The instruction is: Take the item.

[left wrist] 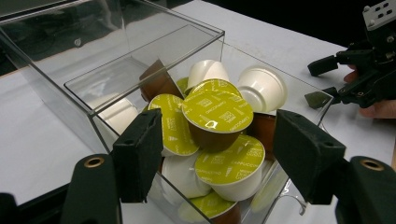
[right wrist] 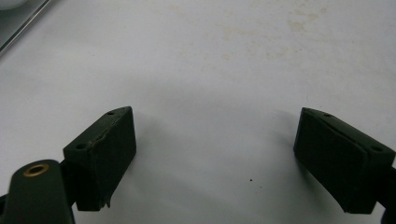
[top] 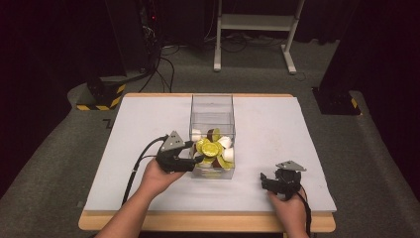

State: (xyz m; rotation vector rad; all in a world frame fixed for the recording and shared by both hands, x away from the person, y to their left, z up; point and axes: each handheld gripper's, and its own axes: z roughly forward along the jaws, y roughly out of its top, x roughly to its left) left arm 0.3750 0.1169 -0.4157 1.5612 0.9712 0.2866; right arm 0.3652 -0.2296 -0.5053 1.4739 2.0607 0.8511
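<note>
A clear plastic box (top: 212, 106) stands mid-table, holding several coffee capsules (top: 210, 148) with yellow-green foil lids, white bodies and brown bodies. In the left gripper view the capsules (left wrist: 217, 109) are piled high inside the box (left wrist: 116, 65). My left gripper (top: 198, 151) is at the box's left front corner, open, its jaws standing either side of the pile (left wrist: 212, 154) with nothing held. My right gripper (top: 265, 179) rests low over the white table near the front right, open and empty, also seen as the right gripper (right wrist: 215, 158) above bare tabletop.
The white tabletop (top: 277, 129) has a wooden front edge (top: 208, 222). The far half of the box is bare of capsules. Beyond the table are a white stand (top: 257, 29), cables and black-yellow striped bases (top: 101, 96) on grey floor.
</note>
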